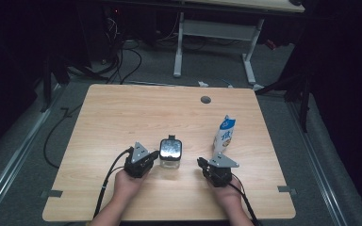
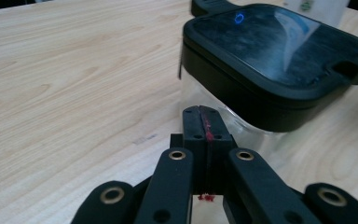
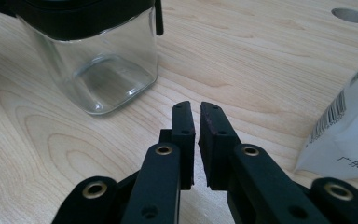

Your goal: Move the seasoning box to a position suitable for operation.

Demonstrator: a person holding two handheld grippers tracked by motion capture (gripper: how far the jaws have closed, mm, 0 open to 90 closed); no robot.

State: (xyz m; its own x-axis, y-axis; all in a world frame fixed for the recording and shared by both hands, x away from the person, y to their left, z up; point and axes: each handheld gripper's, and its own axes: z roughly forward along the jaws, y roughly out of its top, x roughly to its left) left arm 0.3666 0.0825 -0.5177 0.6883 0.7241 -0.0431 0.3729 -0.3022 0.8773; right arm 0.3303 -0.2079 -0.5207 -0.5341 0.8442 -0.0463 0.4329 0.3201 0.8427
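A: High view first: what is going on at the wooden surface [image 1: 122, 113]?

B: Two hands are holding tongs near its front edge. The left tongs [image 1: 153, 155] are sitting just beside a square glass jar with a black lid [image 1: 170, 153]; the right tongs [image 1: 201, 162] are resting a little apart from it, with a blue-and-white carton [image 1: 224, 134] standing upright just behind them.

A: Are the tongs gripping anything?

B: No. In the left gripper view the left tongs [image 2: 204, 123] are pressed fully together on nothing, tips close to the jar's glass wall below the lid [image 2: 279, 51]. In the right gripper view the right tongs [image 3: 196, 116] are showing only a narrow slit between the jaws, empty as well.

A: So how far along is the work?

B: I'd judge it is barely starting. The lid is sitting on the jar [image 3: 98, 60], the jar is looking empty, and the carton [image 3: 345, 135] is standing untouched. Opening and pouring, if that is the aim, are both left.

A: And the room?

B: It is looking dark, with grey carpet, cables [image 1: 122, 61] trailing on the floor, and another desk's white legs [image 1: 179, 47] standing behind.
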